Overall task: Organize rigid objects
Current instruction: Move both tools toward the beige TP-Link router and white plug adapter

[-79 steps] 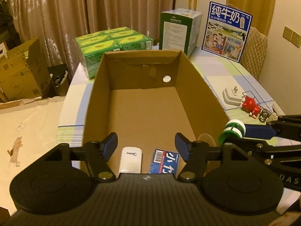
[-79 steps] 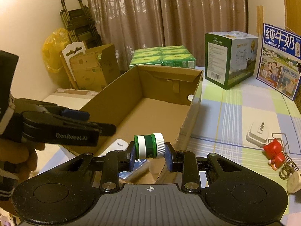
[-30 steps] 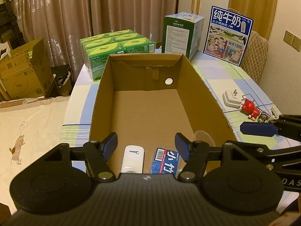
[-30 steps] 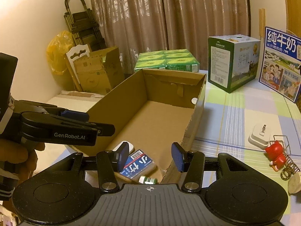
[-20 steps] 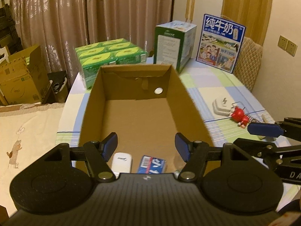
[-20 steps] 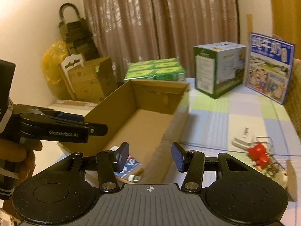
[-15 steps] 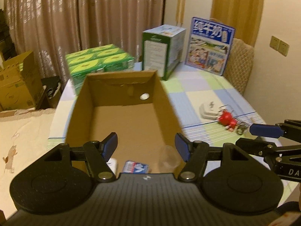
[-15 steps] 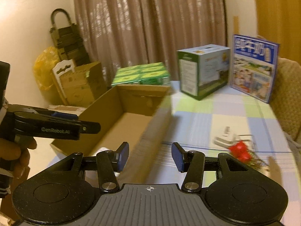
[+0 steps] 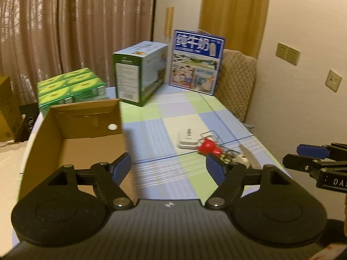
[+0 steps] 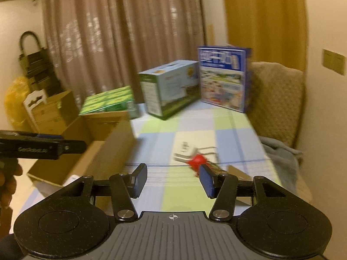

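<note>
Checked tablecloth (image 9: pixel 177 117), small red figurine (image 9: pixel 208 147)

My left wrist camera looks forward and downward along my left tongs (image 9: pixel 168 165), over the near right corner of the open brown cardboard box (image 9: pixel 76 130), toward the blue milk poster box (image 9: pixel 196 64) beyond it. My right wrist camera sits further right of the cardboard box (image 10: pixel 91 151), facing the same way, blurred. Both views share the cardboard box, the small red toy figure (image 9: pixel 208 147) (image 10: pixel 196 161) to its right, and the checked tablecloth (image 9: pixel 173 117) (image 10: pixel 216 125).
</note>
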A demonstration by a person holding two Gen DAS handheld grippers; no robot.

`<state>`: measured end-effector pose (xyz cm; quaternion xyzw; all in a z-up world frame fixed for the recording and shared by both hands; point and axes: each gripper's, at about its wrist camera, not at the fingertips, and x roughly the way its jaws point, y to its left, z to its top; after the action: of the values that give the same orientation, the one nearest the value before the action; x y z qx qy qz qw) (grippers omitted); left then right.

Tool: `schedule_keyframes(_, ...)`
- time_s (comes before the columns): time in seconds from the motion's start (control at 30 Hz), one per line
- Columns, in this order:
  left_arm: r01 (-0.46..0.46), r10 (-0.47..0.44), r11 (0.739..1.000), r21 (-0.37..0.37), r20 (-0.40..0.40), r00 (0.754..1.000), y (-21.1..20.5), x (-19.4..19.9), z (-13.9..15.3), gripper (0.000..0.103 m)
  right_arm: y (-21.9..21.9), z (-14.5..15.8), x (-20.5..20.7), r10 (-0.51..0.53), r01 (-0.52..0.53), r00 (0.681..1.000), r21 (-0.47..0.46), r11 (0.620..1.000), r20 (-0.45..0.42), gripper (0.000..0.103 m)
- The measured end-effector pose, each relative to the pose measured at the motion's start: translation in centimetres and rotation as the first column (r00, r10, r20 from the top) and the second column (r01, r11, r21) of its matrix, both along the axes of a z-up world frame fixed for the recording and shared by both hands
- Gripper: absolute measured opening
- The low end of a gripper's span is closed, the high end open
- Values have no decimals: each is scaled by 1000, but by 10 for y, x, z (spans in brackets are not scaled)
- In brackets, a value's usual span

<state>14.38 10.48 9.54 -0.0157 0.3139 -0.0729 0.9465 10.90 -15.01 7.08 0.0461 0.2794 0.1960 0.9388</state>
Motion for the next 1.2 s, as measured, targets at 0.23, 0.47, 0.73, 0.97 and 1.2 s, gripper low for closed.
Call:
schedule_keyframes(0.23,65,-65,998,23,12,998,-43,7,-6,80,-51,-14,0,-107,108,994,15,994,-38,58)
schedule_keyframes(0.47,89,-88,996,25,-26,996,-77,21,-33,82,-84,-49,17,-156,163,980,47,986,-123,67)
schedule_keyframes(0.73,109,-106,994,24,-92,990,-100,41,-75,83,-105,-85,39,-169,192,966,106,976,-195,75)
schedule_keyframes(0.97,158,-151,986,54,-114,982,-118,63,-114,83,-107,-110,72,-141,171,965,122,978,-220,75)
schedule_keyframes(1.2,166,-156,985,54,-147,977,-120,83,-149,83,-119,-140,111,-108,168,951,189,967,-290,75)
